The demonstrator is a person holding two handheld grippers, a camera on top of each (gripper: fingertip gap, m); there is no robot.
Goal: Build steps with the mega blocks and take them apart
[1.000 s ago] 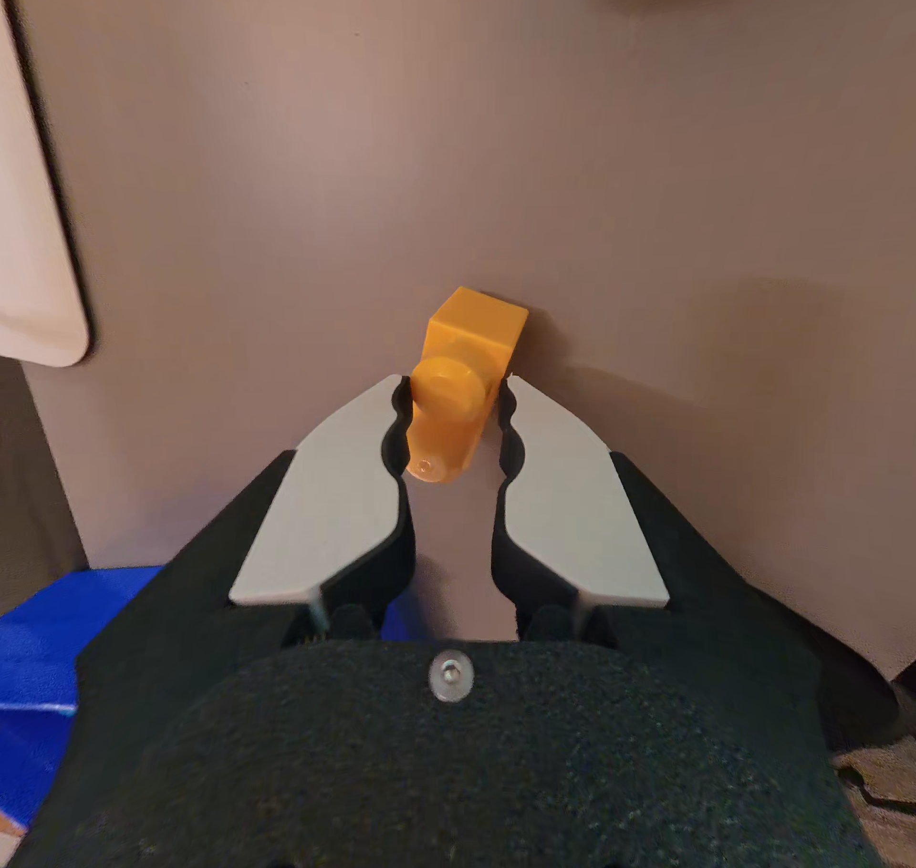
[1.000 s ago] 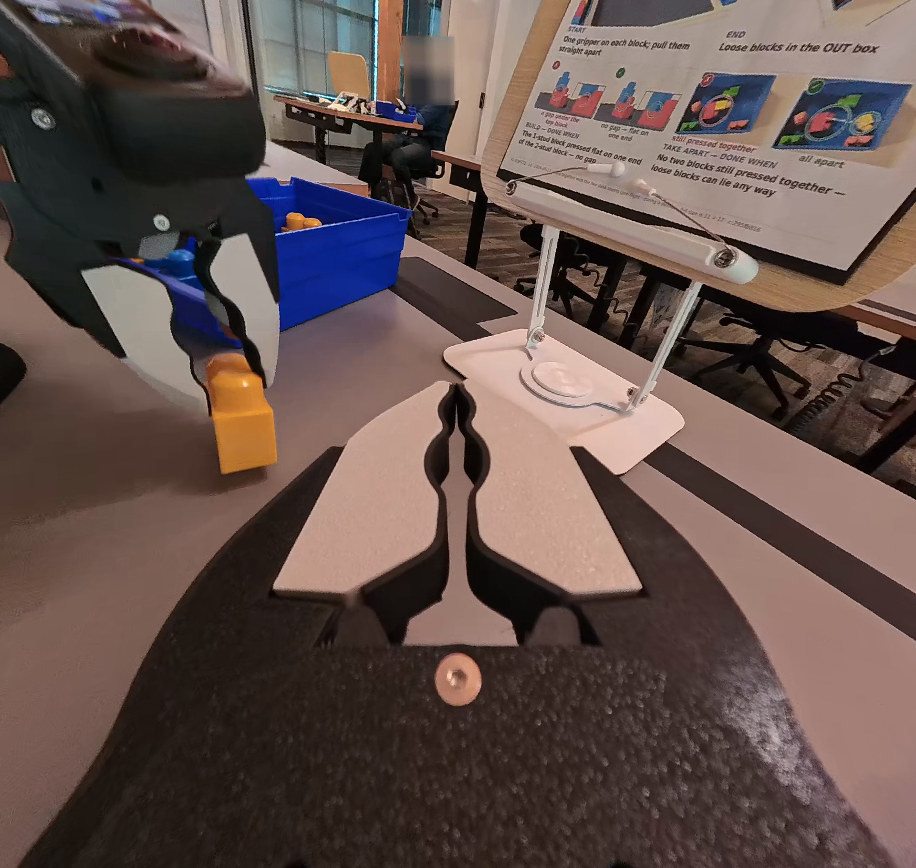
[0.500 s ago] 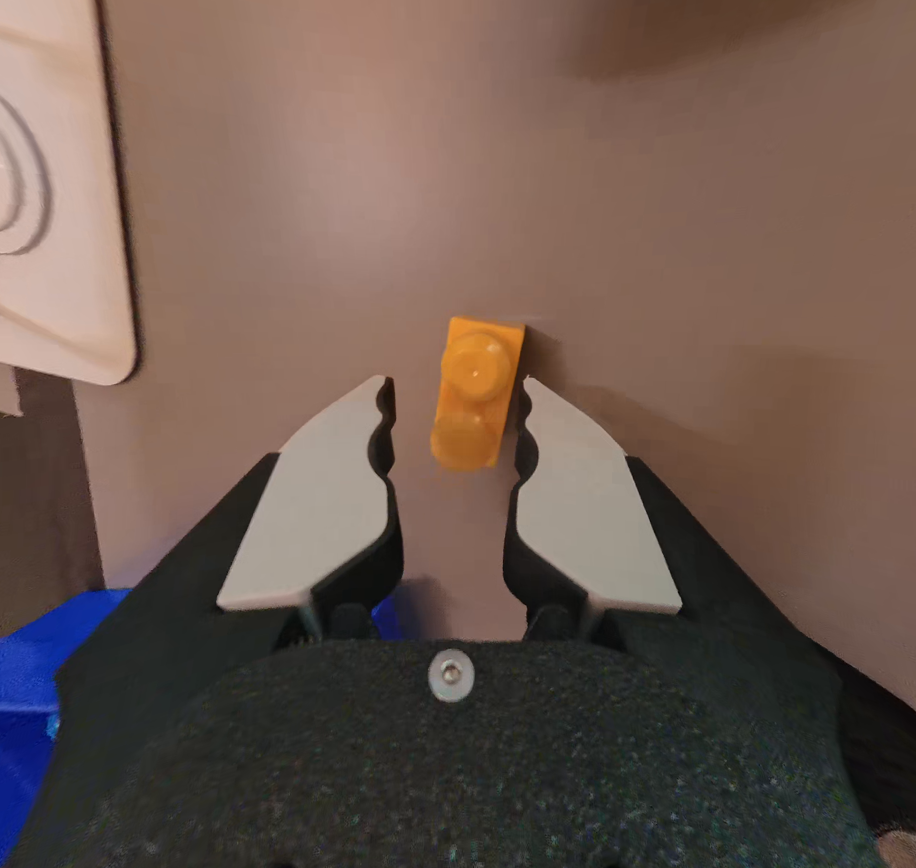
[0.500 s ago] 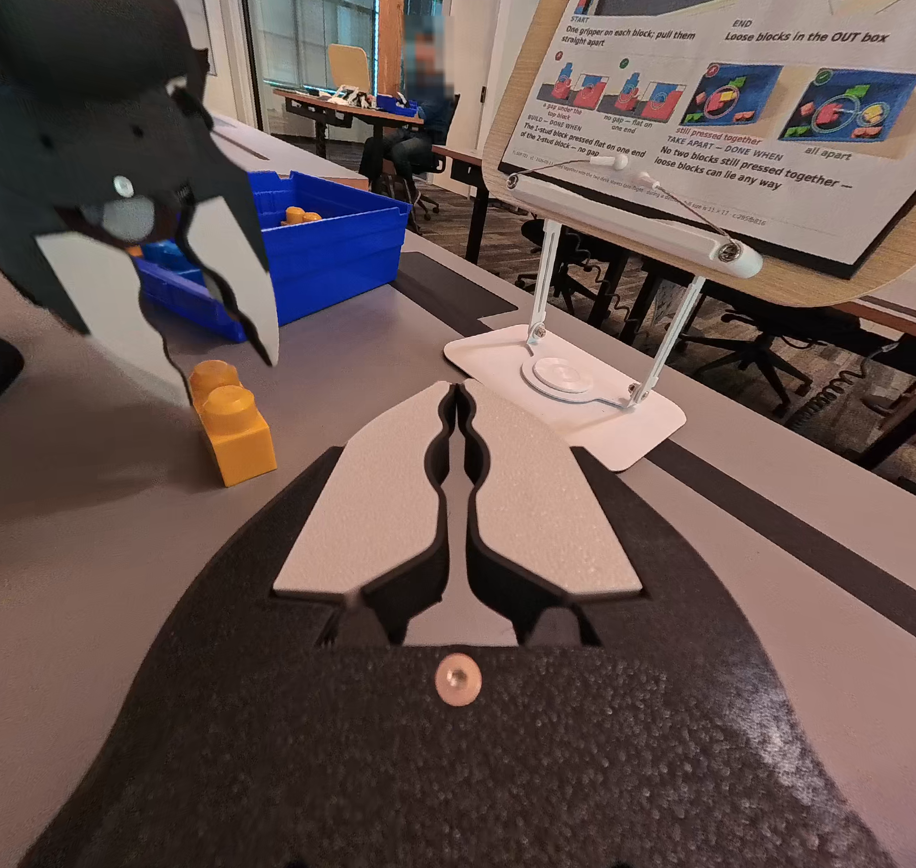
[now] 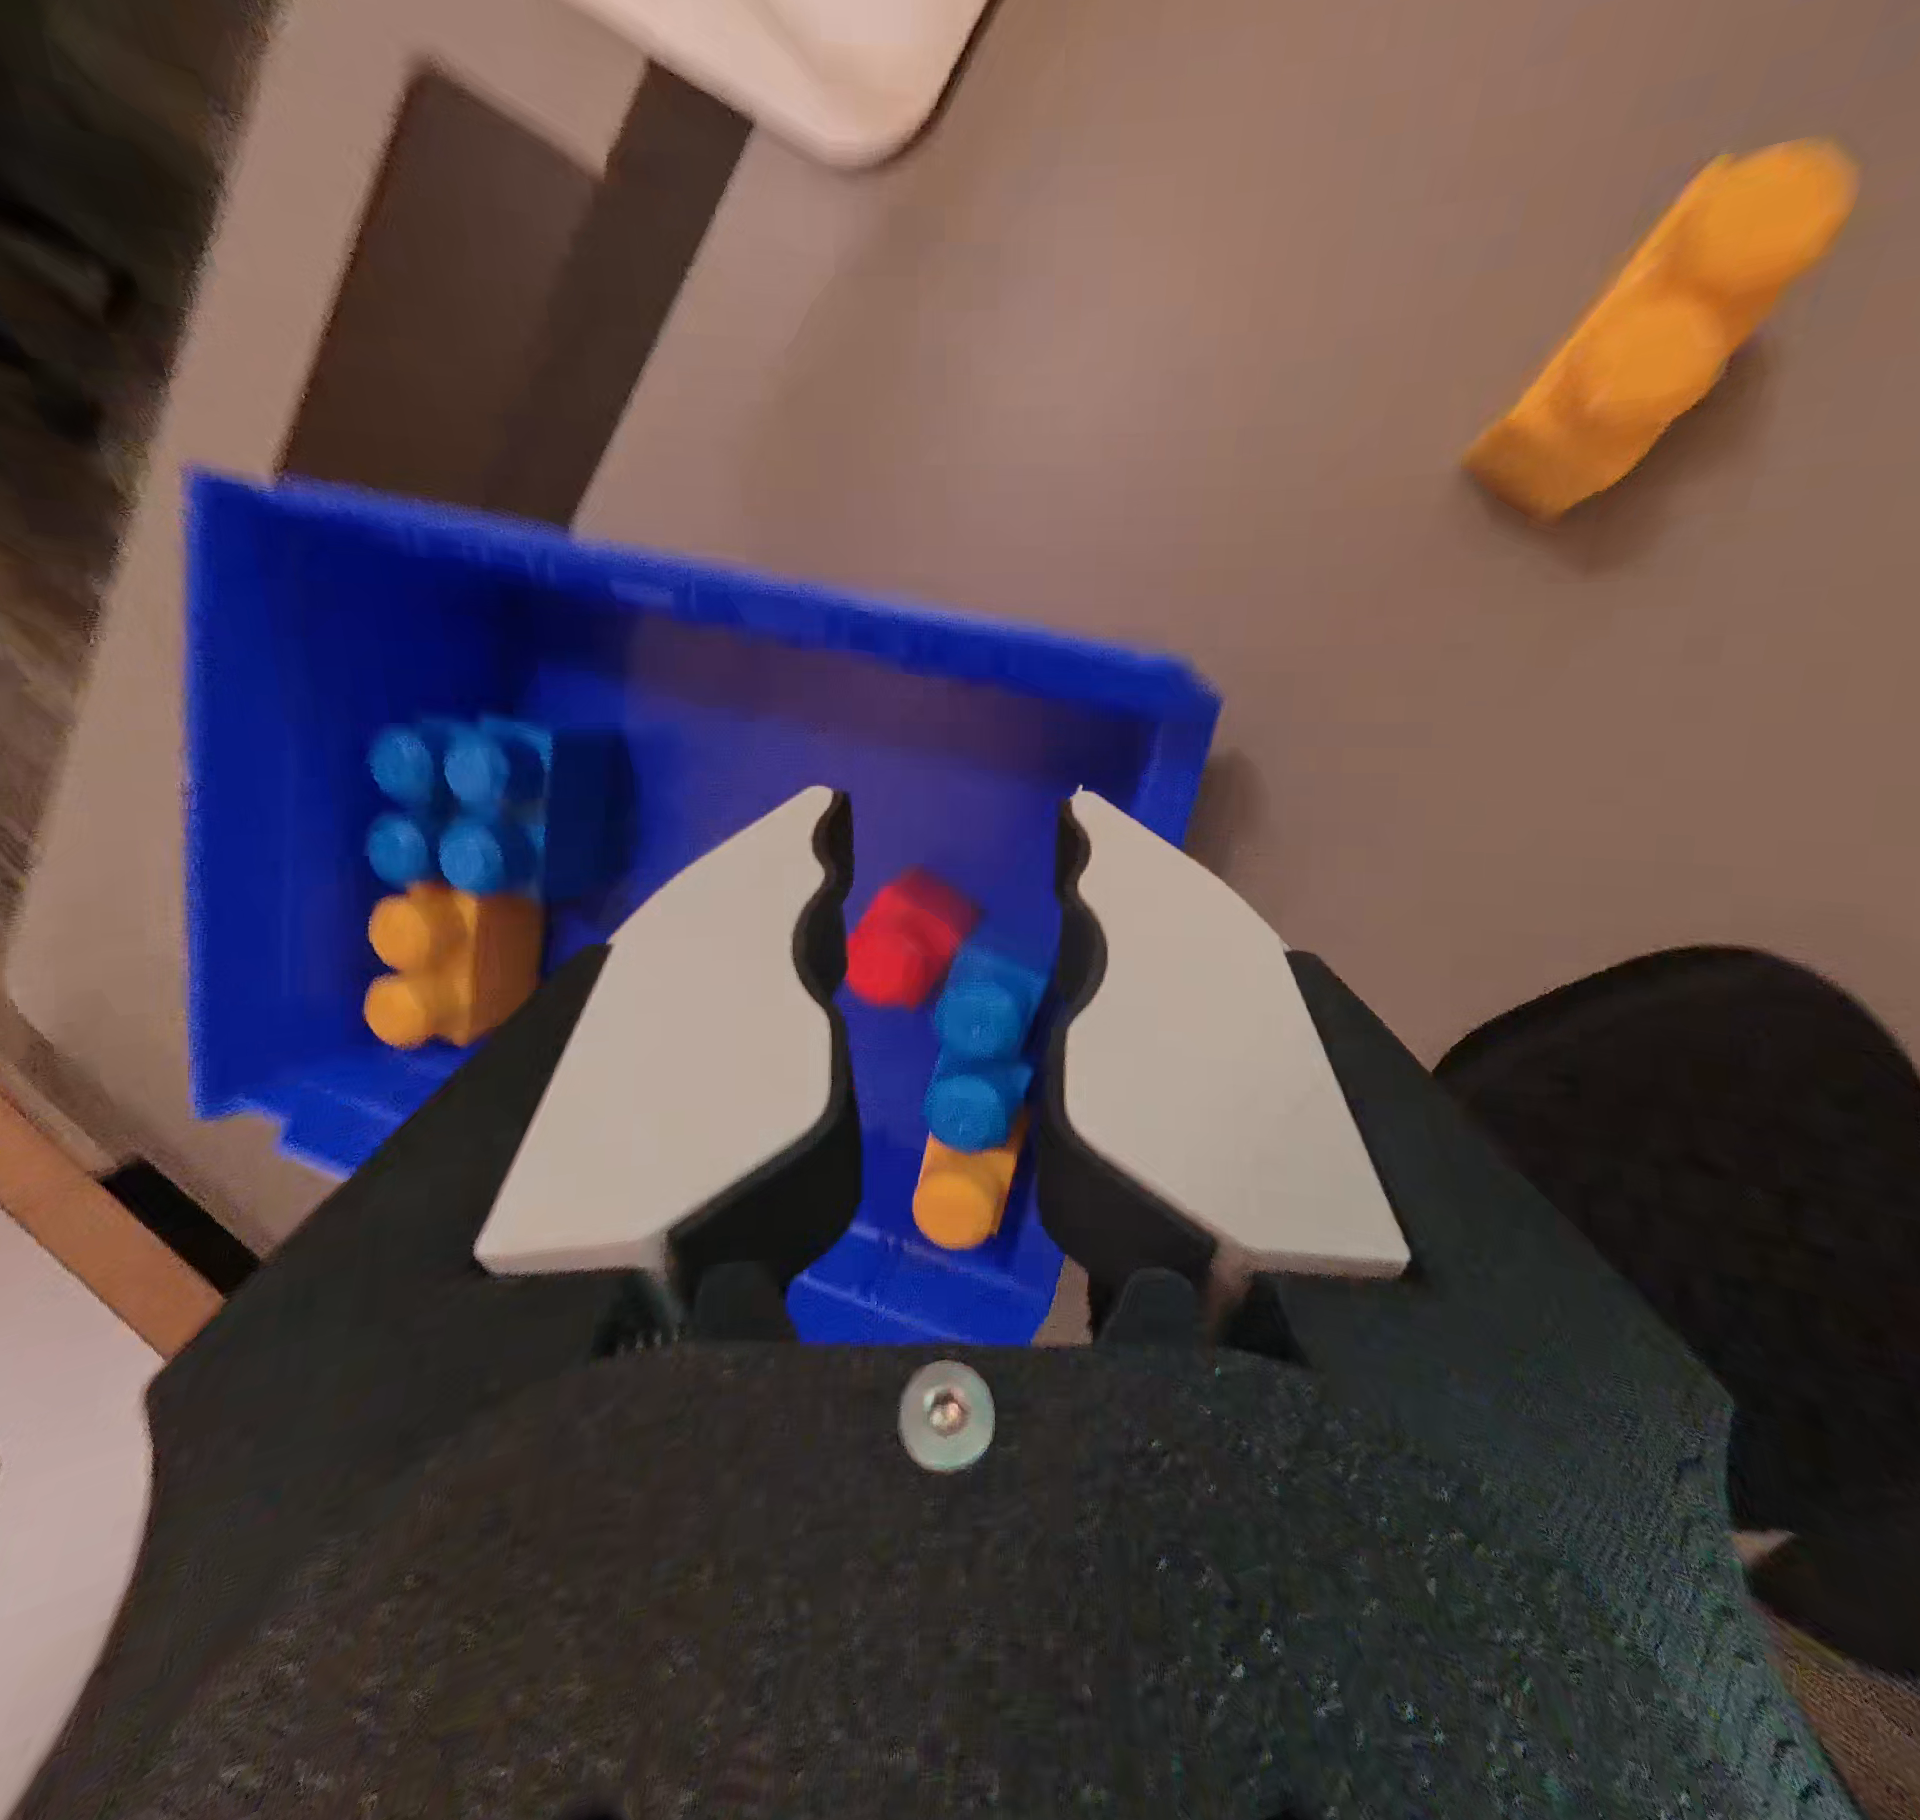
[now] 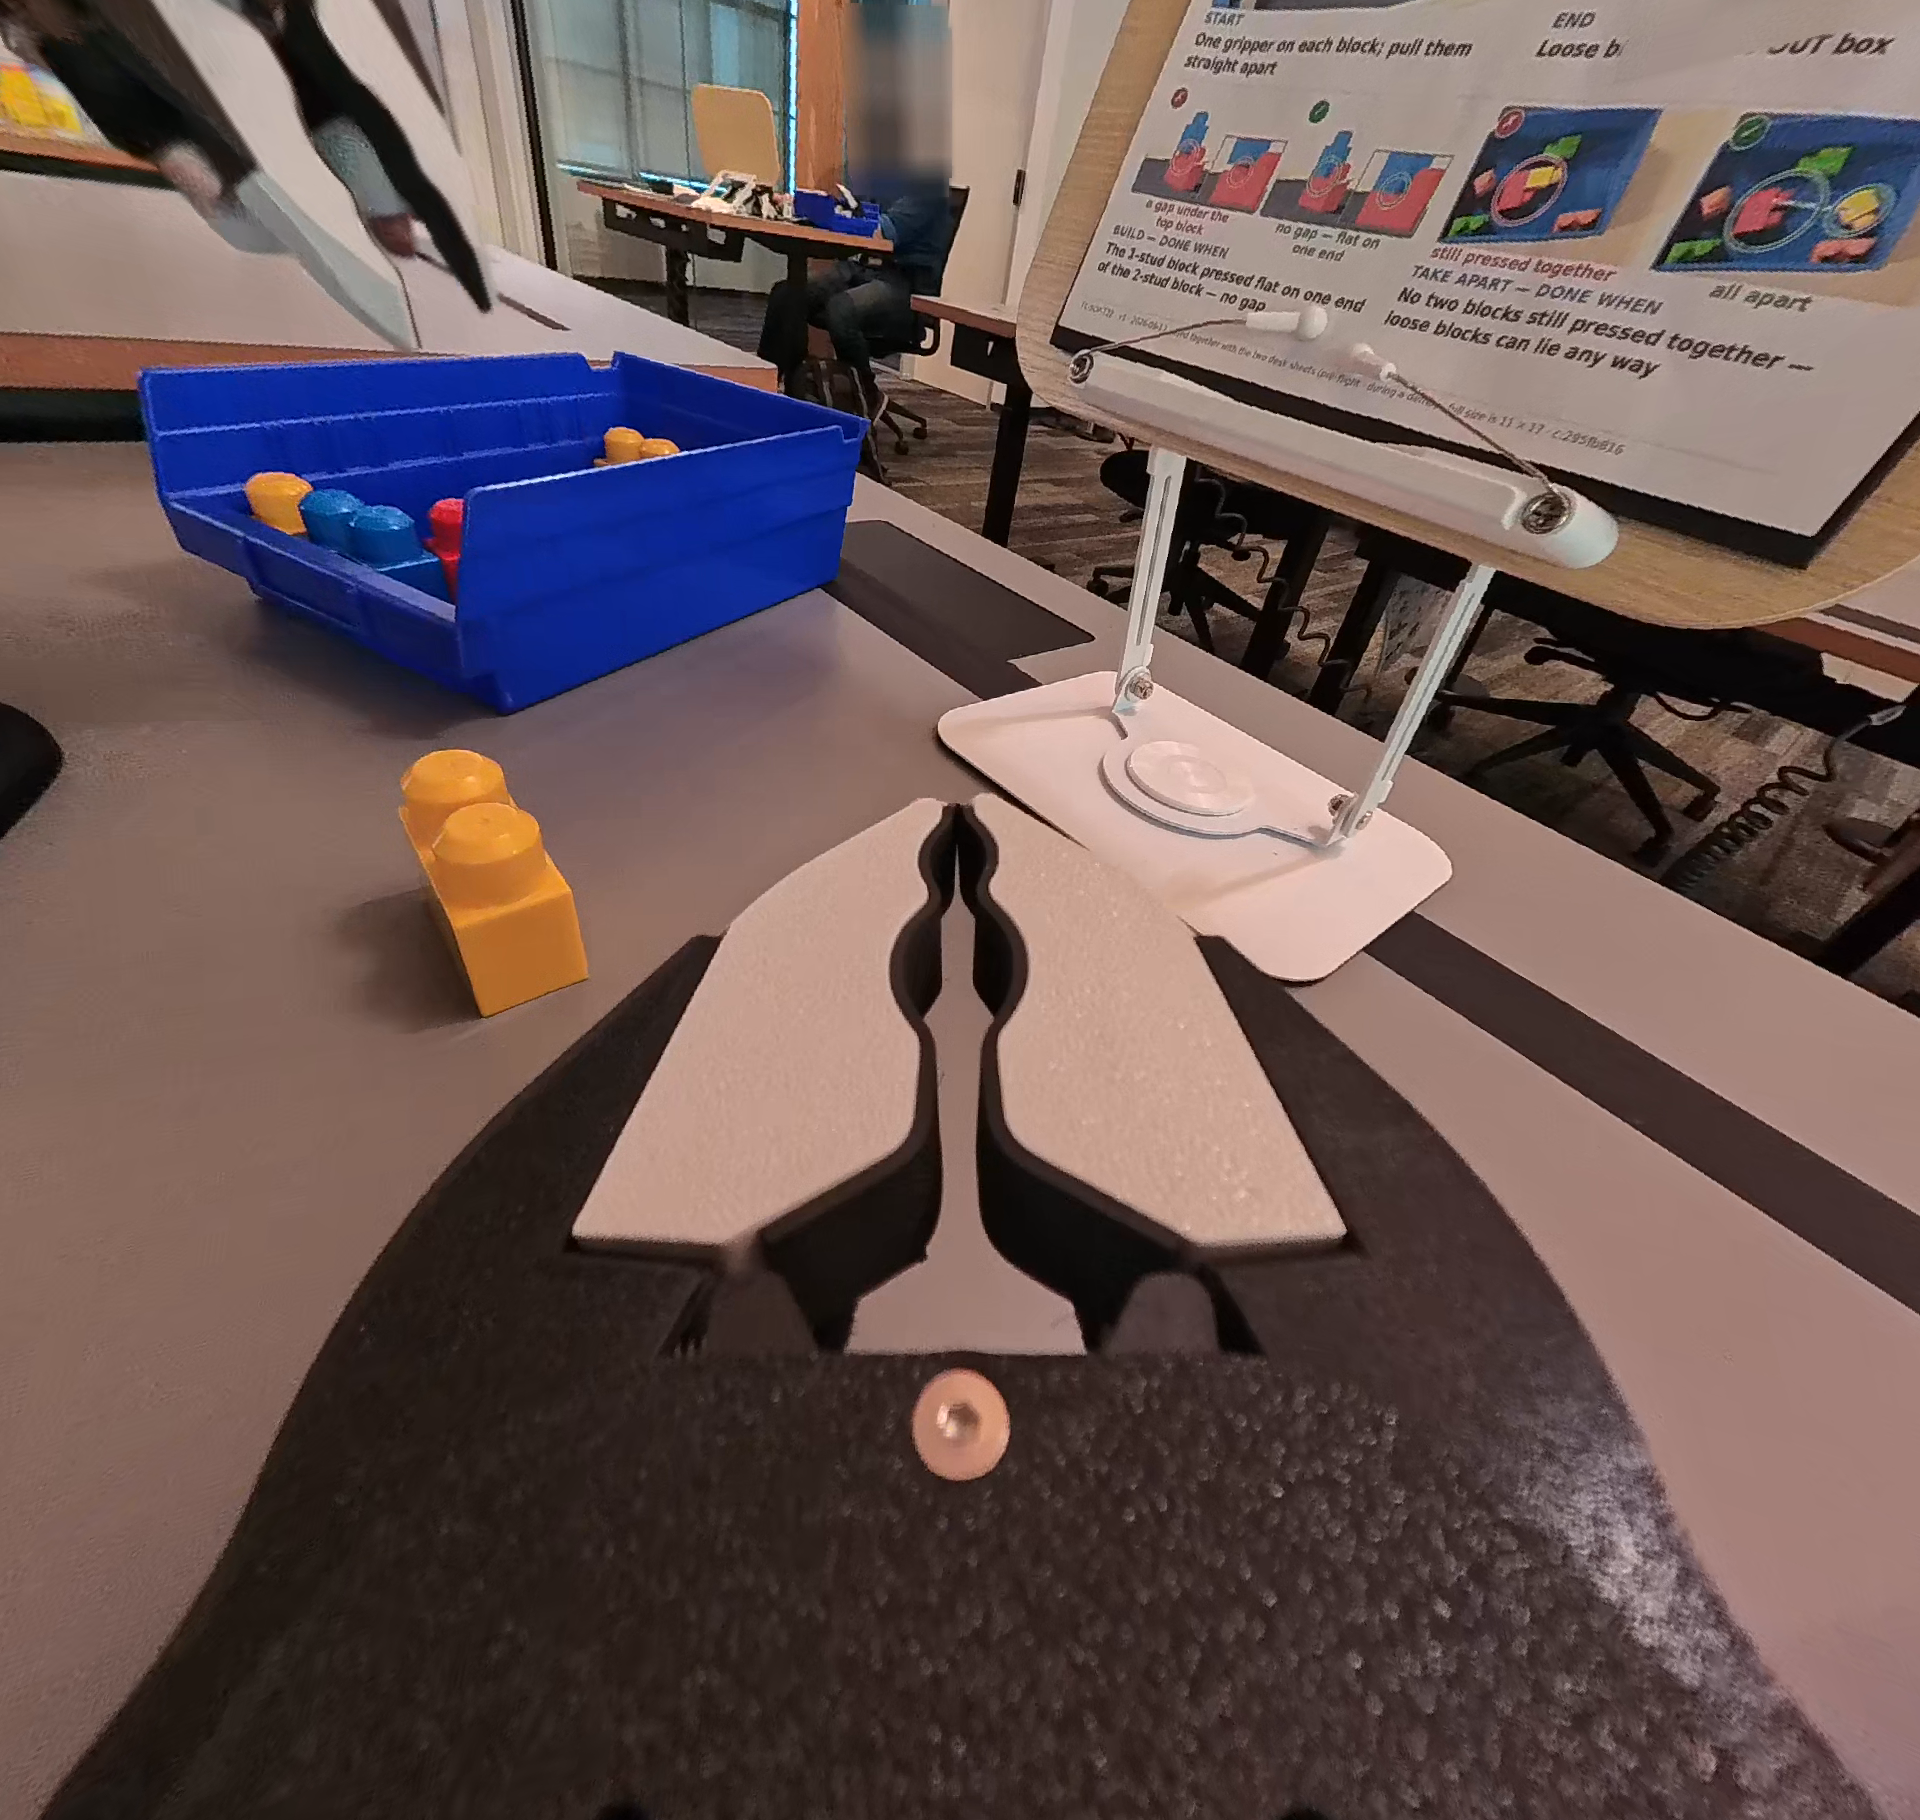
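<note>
Left gripper (image 5: pixel 951 809), jaws open and empty, hovers over the bin (image 5: pixel 686 607); red block (image 5: pixel 906 934) lies between them. It looks light, rigid, slick: grip flat sides. Right gripper (image 6: pixel 954 814) closed, empty.

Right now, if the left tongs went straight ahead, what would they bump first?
Probably the red block or the blue two-stud block in the blue bin; both lie between the open left tongs. Blur hides which is nearer.

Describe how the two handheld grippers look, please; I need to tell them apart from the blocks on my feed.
Both look alike: the left gripper and right gripper have rough black bodies, a silver screw at centre, and two pale grey fingers with wavy black inner edges. No cables or sleeves show.
</note>
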